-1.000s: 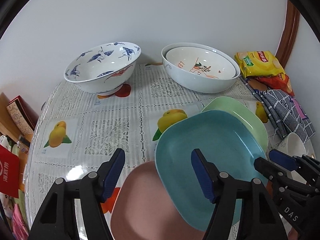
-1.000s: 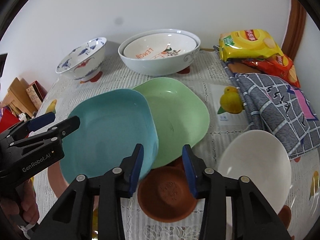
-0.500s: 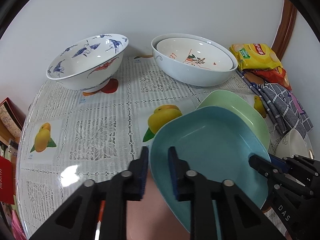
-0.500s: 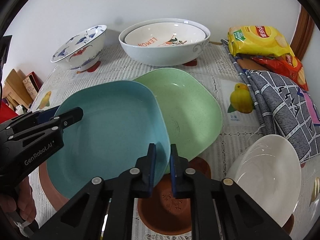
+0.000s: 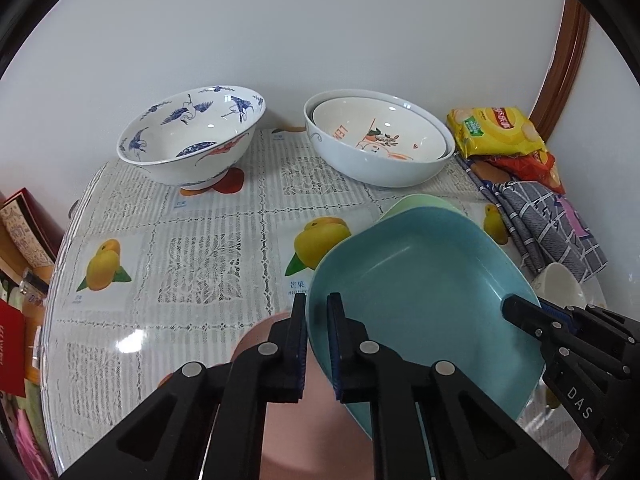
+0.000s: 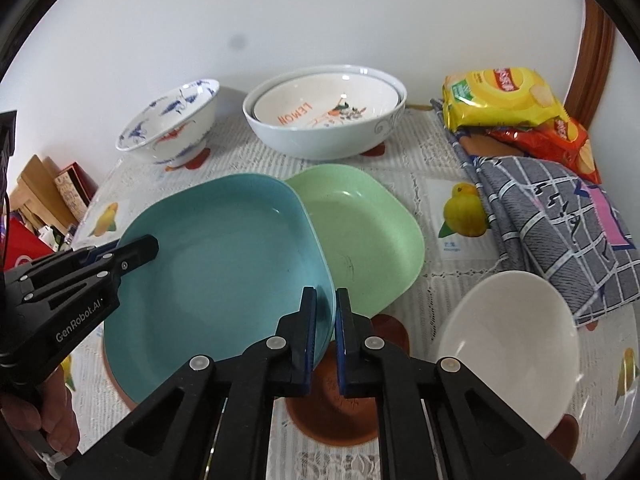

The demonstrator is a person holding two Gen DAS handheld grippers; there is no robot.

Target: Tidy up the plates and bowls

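Between the fingers of the left claw sits the near-left rim of the teal plate, pinched tight; the right claw pinches the same plate at its opposite rim. Held from both sides, the plate looks lifted and tilted, probably so it stays level enough to carry onto a stack. It overlaps the green plate behind it and hangs above a pink plate and a small brown dish. Just right of those stands a plain white bowl. Farther back, the blue-patterned bowl stands alone, while the lemon-printed bowl is already nested in a larger pale bowl. On the surface, a lace cloth with fruit prints under clear film, snack bags and a checked cloth crowd the right edge near a plain white wall.
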